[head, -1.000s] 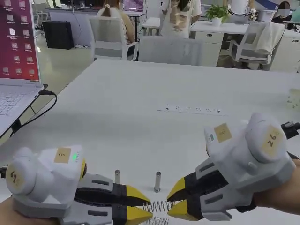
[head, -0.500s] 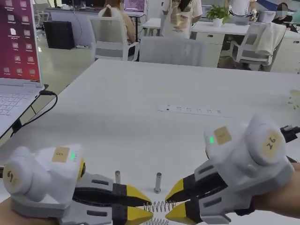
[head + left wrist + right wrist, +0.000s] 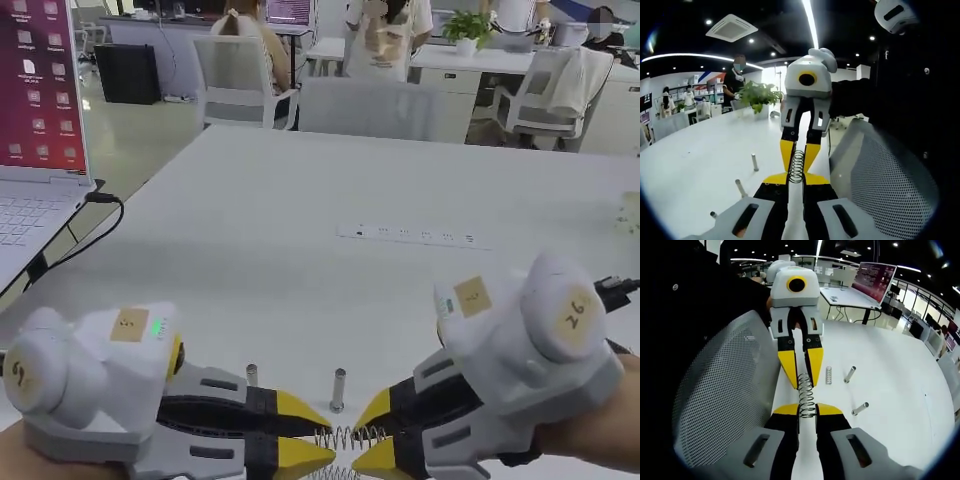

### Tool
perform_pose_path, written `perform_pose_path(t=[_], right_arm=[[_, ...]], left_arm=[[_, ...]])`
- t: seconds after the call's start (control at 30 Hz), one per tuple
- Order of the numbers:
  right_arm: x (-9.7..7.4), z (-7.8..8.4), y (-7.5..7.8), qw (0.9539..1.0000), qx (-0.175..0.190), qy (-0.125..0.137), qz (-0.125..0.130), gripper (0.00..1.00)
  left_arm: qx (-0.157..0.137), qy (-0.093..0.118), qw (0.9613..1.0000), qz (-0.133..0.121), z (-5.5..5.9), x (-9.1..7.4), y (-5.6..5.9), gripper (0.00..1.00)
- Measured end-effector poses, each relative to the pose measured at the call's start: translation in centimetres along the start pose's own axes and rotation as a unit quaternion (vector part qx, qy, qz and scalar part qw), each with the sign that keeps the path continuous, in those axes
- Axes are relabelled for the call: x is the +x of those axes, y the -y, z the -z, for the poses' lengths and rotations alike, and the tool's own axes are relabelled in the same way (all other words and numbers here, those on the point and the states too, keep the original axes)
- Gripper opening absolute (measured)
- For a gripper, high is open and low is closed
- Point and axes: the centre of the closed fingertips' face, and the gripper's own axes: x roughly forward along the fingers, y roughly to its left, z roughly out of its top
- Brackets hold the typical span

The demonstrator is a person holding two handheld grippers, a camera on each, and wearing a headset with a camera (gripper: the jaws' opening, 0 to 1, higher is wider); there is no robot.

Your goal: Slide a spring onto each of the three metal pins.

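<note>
A small coil spring (image 3: 346,436) hangs level between my two grippers near the table's front edge. My left gripper (image 3: 325,445) is shut on its left end and my right gripper (image 3: 368,440) is shut on its right end. In the left gripper view the spring (image 3: 797,162) runs from my own jaws up to the right gripper (image 3: 797,169). The right gripper view has the same spring (image 3: 805,396) reaching to the left gripper (image 3: 805,385). Two upright metal pins (image 3: 251,375) (image 3: 338,390) stand just behind the spring. A third pin (image 3: 713,215) stands in line with them. A loose spring (image 3: 828,375) lies on the table.
The white table (image 3: 400,200) stretches ahead, with a power strip (image 3: 415,236) across its middle. An open laptop (image 3: 35,150) and its cable (image 3: 95,230) lie at the left. A mesh chair back (image 3: 725,400) is close under the grippers. Chairs and people are beyond the table.
Both grippers stay shut on the ends of the spring in front of the pins. They have edged a little to the right; the pins have not moved.
</note>
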Motion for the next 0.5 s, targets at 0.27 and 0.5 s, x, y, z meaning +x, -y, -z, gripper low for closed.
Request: perform_pose_path(t=[0.27,0.5], right_arm=[[-0.4,-0.6,0.1,0.9999,0.012,0.004,0.006,0.09],[-0.9,-1.5,0.0,0.9993,0.032,0.017,0.004,0.09]], left_arm=[[0.0,-0.001,1.0,-0.004,0.1,0.0,-0.1,0.02],[0.002,-0.003,1.0,-0.004,0.1,0.0,0.0,0.02]])
